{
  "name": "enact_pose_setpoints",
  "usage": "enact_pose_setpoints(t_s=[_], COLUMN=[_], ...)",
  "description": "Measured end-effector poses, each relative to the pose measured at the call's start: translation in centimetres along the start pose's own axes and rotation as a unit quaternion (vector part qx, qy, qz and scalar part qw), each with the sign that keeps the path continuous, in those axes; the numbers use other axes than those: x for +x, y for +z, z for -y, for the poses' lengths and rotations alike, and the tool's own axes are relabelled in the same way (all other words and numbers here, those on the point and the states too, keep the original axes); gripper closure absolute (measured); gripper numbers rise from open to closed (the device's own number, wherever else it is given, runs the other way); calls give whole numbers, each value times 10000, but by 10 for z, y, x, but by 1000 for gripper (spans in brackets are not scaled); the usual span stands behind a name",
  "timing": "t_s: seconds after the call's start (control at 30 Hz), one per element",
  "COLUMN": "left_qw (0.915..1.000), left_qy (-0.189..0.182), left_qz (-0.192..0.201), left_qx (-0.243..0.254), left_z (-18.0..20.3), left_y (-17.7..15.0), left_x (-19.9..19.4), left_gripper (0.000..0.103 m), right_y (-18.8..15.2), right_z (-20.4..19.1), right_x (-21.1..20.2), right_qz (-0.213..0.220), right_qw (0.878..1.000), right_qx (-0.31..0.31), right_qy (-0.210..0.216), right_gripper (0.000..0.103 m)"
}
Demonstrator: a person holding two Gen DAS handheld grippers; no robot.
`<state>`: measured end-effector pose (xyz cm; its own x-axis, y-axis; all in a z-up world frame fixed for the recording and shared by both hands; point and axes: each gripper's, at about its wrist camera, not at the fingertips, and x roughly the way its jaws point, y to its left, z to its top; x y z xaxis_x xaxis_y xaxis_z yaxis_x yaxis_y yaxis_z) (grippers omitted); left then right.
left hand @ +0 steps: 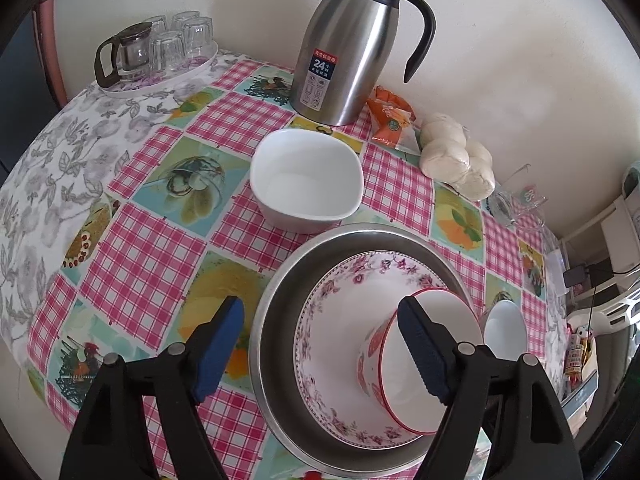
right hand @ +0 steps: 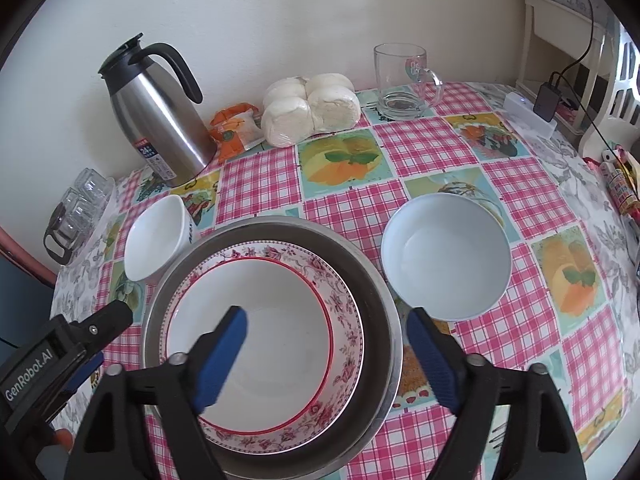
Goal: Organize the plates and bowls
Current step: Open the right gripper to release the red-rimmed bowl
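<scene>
In the left wrist view, the left gripper point(left hand: 320, 344) stands wide open with nothing clamped, one blue pad over the red-rimmed white bowl point(left hand: 404, 364). That bowl sits in a floral-rimmed ceramic plate point(left hand: 340, 312) inside a round steel basin point(left hand: 280, 300) on the pink checked tablecloth point(left hand: 152, 248). A square white bowl point(left hand: 306, 178) stands just beyond, near a steel thermos jug point(left hand: 348, 52).

In the right wrist view, the right gripper point(right hand: 326, 354) is also spread wide and empty above the basin's rim. A pale round bowl point(right hand: 446, 256) sits just beside the basin; a glass mug point(right hand: 402, 80) stands by the wall.
</scene>
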<state>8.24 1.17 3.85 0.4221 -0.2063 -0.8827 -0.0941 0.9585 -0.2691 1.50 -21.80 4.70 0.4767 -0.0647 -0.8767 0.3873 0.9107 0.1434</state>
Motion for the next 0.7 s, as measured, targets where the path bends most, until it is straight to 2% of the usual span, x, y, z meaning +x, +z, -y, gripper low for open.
enact_pose_setpoints(t_s=[0.2, 0.3, 0.33, 0.7], left_qw=[9999, 9996, 9995, 9995], left_qy=[86, 45, 68, 169], left_qz=[66, 170, 200, 161], left_qx=[-94, -207, -216, -201], left_z=[-4, -6, -7, -9], left_y=[1, 2, 2, 4], left_x=[2, 0, -1, 2], left_gripper=[16, 7, 7, 7], right_y=[0, -1, -1, -3], right_z=[0, -1, -1, -6], right_x=[1, 3, 3, 3], right_qz=[-10, -21, -14, -23], right_qw=[10000, 10000, 10000, 9999], right_qx=[6, 1, -7, -106], right_qy=[7, 37, 43, 65], right_gripper=[6, 4, 0, 0])
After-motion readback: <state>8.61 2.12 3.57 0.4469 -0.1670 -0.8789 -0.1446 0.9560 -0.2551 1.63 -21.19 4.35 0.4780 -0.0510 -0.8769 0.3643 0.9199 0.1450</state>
